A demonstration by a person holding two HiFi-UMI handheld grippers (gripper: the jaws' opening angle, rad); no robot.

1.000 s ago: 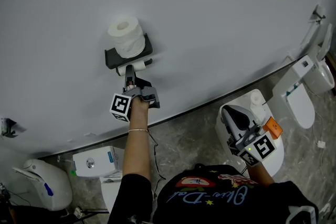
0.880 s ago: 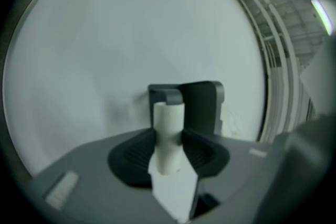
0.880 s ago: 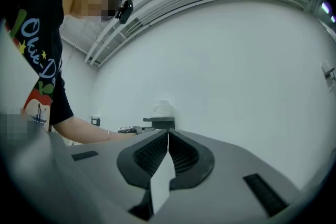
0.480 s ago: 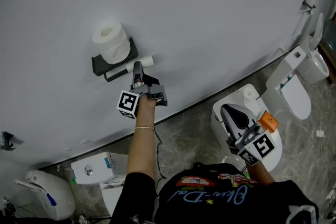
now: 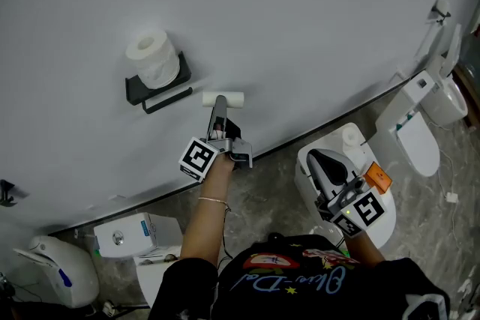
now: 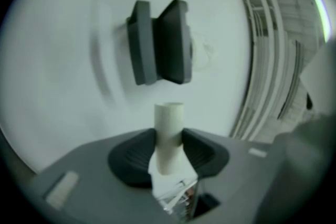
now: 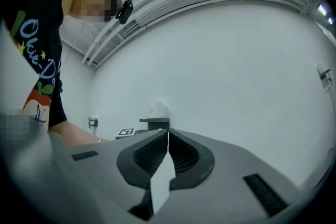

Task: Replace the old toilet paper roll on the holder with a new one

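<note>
Plain grey wall. Holder upper left, roll on top. Left gripper clamps bare tube, centre. Right gripper closed, lower right, over toilet. Marbled floor.

Restroom, toilets along floor, wall-mounted paper holder

The person wears a black printed T-shirt and a thin bracelet.

The left gripper, mid-frame, pinched a cardboard tube; the right gripper, lower right, was closed.
</note>
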